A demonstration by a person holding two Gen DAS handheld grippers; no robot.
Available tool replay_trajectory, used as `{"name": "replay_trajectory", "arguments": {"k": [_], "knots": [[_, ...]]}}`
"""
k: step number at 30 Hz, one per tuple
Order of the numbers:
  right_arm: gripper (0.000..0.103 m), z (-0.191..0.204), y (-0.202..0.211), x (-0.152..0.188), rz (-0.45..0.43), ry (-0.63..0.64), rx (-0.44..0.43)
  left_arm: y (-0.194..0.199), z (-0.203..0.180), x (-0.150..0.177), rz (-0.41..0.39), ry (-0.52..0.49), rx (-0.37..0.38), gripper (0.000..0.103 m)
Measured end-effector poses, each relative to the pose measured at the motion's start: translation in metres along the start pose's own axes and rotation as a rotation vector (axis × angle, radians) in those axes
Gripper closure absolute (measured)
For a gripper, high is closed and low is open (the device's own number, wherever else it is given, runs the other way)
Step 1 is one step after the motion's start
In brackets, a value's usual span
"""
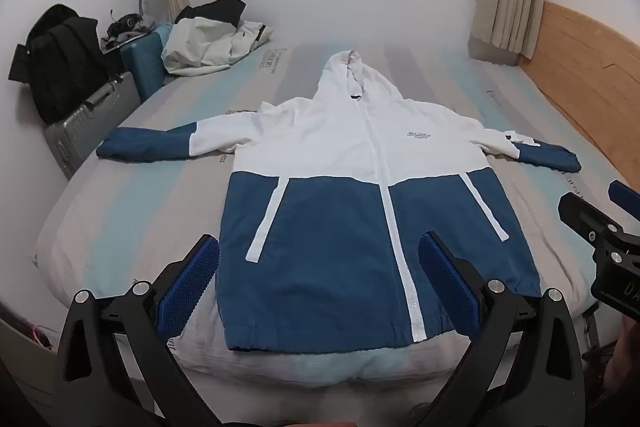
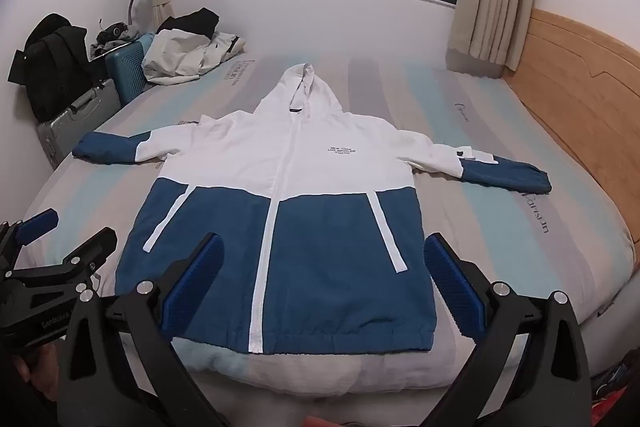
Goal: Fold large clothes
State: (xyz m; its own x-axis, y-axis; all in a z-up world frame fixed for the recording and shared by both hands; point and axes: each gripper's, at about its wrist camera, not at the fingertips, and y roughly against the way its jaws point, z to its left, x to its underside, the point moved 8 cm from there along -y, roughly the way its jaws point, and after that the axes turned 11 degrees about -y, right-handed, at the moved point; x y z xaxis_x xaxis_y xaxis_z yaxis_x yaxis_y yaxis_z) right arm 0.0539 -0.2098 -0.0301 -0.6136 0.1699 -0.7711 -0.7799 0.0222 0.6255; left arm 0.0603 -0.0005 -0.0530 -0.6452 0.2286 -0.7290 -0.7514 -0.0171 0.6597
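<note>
The hooded jacket (image 1: 352, 187) is lying flat and face up on the bed (image 1: 120, 219), zipped, with its long axis running from hem at 6 o'clock to hood (image 1: 352, 71) at 12 o'clock, and both sleeves are stretching out sideways toward 9 and 3 o'clock.

The left gripper (image 1: 318, 287) is hovering over the near edge of the bed with its 2 fingers spread wide and nothing between the pads; the hem's left half is sitting straight ahead of it. The right gripper (image 2: 324, 287) is hanging alongside, likewise spread and empty, with the hem's right half ahead of it. Neither is touching cloth.

The jacket is lying ahead of both grippers, toward 12 o'clock, centred between them. The left sleeve cuff (image 1: 116, 145) is ending off at about 10 o'clock from the left gripper, and the right sleeve cuff (image 2: 532, 179) at about 2 o'clock from the right gripper, so each hand is nearer to its own side's sleeve. Folding is probably not yet begun, since the garment is lying fully spread.

A second pale garment (image 1: 212, 47) is sitting crumpled at the bed's far-left corner, possibly another jacket, though the view there is too small to tell.
</note>
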Motion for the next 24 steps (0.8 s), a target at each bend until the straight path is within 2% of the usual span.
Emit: {"name": "replay_trajectory", "arguments": {"k": [2,10,24], "knots": [[0.007,0.001,0.001,0.001,0.006,0.001,-0.002,-0.001,-0.001,0.0,0.004,0.017,0.035,0.006],[0.007,0.005,-0.001,0.008,0.007,-0.015,-0.013,-0.001,-0.003,-0.001,-0.002,0.0,0.016,0.006],[0.007,0.004,0.006,0.003,0.0,-0.014,-0.006,0.008,-0.001,-0.001,-0.004,-0.005,0.025,0.006]]}}
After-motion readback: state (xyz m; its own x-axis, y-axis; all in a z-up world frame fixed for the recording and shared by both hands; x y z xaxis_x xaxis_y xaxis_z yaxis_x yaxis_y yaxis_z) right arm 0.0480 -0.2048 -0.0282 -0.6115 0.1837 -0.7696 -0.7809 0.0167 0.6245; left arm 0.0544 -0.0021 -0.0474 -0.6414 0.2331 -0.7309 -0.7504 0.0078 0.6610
